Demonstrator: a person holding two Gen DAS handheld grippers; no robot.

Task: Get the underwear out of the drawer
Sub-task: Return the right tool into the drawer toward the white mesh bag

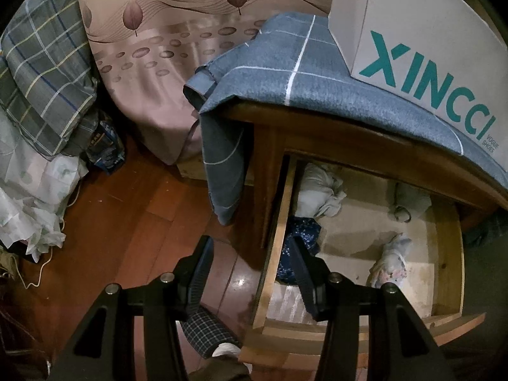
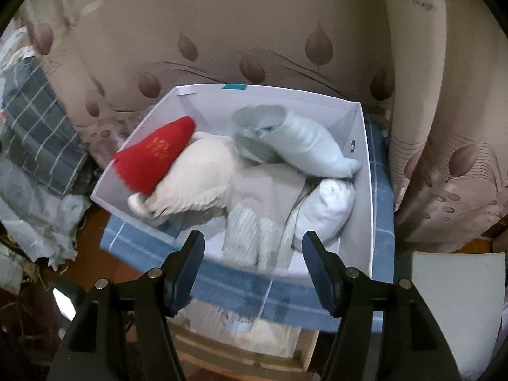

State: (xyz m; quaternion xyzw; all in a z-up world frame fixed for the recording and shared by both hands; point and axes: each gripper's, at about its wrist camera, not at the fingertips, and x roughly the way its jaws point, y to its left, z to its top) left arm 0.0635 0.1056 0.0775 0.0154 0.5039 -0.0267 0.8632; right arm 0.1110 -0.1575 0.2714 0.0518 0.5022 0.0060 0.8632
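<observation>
My right gripper (image 2: 252,263) hangs over the white box (image 2: 365,165) that sits on the blue cloth (image 2: 222,289) on top of the wooden stand. Its two fingers stand apart and nothing is between them. The box already holds soft rolled things: a red one (image 2: 155,155), a fluffy white one (image 2: 203,181), a pale blue one (image 2: 301,146) and a striped one (image 2: 247,238) close to my fingers. I think I am at the letting-go step, with one piece just put in the box.

My left gripper (image 1: 250,254) points down at the open drawer (image 1: 444,254) below. Its fingers are partly apart and hold nothing. One finger is over the floor (image 1: 127,222) and the other is over the drawer's edge, above a dark blue spotty cloth (image 1: 301,231).

More underwear waits in the drawer: a white bundle (image 1: 320,190) at the back, a pale one with little flowers (image 1: 393,260) near the front, and a grey one (image 1: 409,203) far back under the top.

Next I should go down into the drawer, put my fingers around one soft piece, squeeze, and lift it clear of the wooden sides. The cloth is floppy, so I think I must pinch a thick fold.
</observation>
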